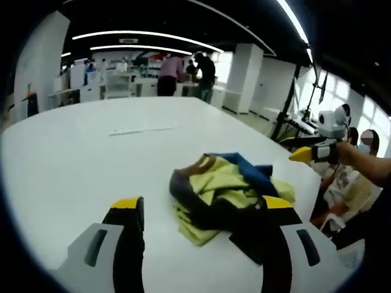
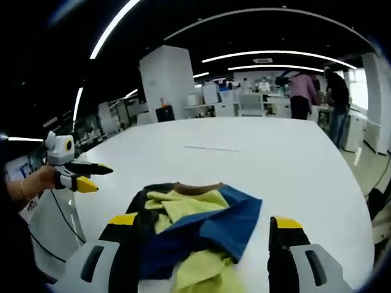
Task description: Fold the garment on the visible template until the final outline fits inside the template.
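Observation:
A crumpled garment (image 1: 223, 192) of yellow-green, blue and black cloth with a brown collar lies in a heap on the white table (image 1: 91, 152). My left gripper (image 1: 203, 206) is open just short of it, with the right jaw over the heap's near edge and nothing held. In the right gripper view the garment (image 2: 195, 235) lies between the spread jaws of my open right gripper (image 2: 204, 223). Each gripper also appears in the other's view, held in a hand off the table edge: the right gripper (image 1: 310, 152) and the left gripper (image 2: 82, 174). A faint pale strip (image 1: 142, 129) marks the table farther off.
The table edge (image 1: 308, 183) runs close beside the garment, and a seated person (image 1: 351, 183) is just past it. Far behind stand desks, white pillars (image 2: 165, 82) and standing people (image 1: 204, 76). The same faint strip (image 2: 214, 148) lies beyond the heap.

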Motion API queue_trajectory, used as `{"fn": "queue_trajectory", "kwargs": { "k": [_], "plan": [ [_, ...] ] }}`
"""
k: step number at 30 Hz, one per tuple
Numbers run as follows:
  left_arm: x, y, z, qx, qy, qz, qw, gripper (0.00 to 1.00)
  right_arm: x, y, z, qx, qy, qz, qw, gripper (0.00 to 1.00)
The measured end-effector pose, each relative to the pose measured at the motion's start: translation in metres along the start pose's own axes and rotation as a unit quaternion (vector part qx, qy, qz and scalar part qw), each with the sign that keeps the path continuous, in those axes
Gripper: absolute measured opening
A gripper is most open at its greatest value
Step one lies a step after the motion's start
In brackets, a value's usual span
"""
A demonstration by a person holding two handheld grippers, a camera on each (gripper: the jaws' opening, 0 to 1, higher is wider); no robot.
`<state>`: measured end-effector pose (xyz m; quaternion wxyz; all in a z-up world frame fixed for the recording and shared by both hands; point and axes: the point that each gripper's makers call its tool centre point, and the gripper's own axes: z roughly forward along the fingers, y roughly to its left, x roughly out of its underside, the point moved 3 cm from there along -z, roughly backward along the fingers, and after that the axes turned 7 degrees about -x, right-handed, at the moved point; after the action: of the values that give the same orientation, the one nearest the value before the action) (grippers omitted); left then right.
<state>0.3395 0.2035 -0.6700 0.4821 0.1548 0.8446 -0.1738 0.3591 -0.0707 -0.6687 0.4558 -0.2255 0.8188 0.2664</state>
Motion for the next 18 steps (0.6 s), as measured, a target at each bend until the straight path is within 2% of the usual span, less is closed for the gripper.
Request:
{"fn": "queue_trajectory", "kwargs": {
  "k": [8,18],
  "plan": [
    [0.002,0.004,0.02,-0.003,0.014,-0.014,0.9998,0.68,-0.002,-0.022,0.016,0.006,0.012,0.001,0.9999,0.79],
    [0.013,0.012,0.045,-0.01,0.042,-0.046,0.998,0.57,-0.004,-0.048,0.035,0.013,0.021,0.011,0.9996,0.69]
  ]
}}
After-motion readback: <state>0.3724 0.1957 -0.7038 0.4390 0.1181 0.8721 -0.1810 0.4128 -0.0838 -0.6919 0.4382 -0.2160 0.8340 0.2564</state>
